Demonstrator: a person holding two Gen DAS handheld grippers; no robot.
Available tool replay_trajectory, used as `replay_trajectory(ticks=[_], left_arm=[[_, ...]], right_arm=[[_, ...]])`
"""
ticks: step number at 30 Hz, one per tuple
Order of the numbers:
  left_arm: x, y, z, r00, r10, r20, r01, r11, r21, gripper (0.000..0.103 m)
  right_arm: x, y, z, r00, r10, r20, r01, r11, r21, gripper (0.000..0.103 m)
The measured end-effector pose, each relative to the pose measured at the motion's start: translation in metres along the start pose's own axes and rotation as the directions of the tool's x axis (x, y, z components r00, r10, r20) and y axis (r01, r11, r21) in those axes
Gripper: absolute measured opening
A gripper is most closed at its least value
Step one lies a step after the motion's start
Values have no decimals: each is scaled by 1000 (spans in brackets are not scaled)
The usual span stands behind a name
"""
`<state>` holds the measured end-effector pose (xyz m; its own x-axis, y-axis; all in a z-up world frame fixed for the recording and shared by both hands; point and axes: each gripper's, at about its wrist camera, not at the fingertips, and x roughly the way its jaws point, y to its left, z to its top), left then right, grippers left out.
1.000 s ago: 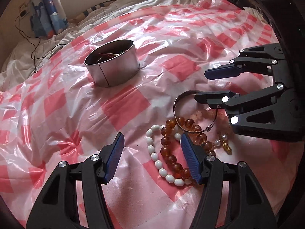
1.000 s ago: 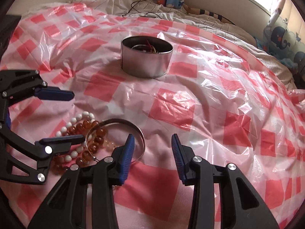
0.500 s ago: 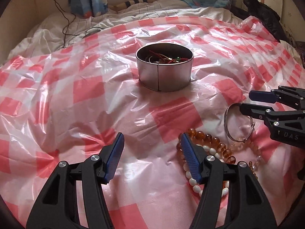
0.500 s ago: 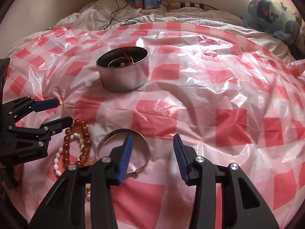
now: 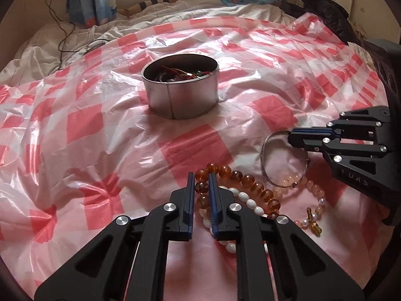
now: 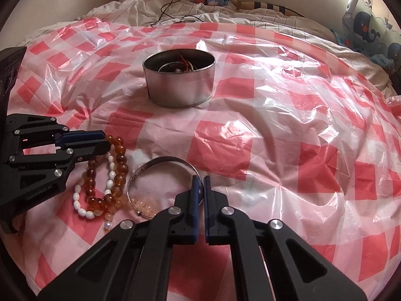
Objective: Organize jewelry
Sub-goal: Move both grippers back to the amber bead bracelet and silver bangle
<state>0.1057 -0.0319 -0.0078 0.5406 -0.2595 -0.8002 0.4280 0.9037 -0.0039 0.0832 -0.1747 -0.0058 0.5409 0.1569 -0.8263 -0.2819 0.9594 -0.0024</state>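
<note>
Amber bead bracelet [image 5: 246,179] lies on the checked sheet, tangled with a white bead bracelet [image 5: 246,199] and a pale pink one [image 5: 310,185]. My left gripper [image 5: 201,175] is closing, and its pads pinch an amber bead at the bracelet's left end. A silver bangle [image 6: 150,165] lies beside the beads. The right gripper [image 6: 199,178] is closing, with the bangle's rim pinched between its pads. Farther back stands a round metal tin [image 6: 179,87] with jewelry inside. In the left wrist view the right gripper [image 5: 292,135] comes in from the right.
A red-and-white checked plastic sheet [image 6: 288,130] covers the bed. White bedding with a black cable [image 5: 62,40] lies behind it. Printed cushions [image 6: 368,30] line the wall. A dark bundle [image 5: 325,12] sits at the back right.
Both grippers went from wide open to shut. The left shifted right onto the amber beads, and the right closed on the bangle's rim.
</note>
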Motion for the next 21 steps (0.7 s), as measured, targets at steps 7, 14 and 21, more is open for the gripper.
replay_trajectory(ticks=[7,14,21], left_arm=[[-5,30,5,999,2,32,2,992,-126,10],[12,28,-1,998,-1,-61,-5,994,-109,11],[16,35,-4,997,-35,-74,24,988,-152,17]], right_arm=[[-14,-9,8,997,27,79,-32,998,60,4],[-3,-11,7,999,0,32,-2,998,60,5],[8,-11,4,1000,-7,-23,8,998,67,5]])
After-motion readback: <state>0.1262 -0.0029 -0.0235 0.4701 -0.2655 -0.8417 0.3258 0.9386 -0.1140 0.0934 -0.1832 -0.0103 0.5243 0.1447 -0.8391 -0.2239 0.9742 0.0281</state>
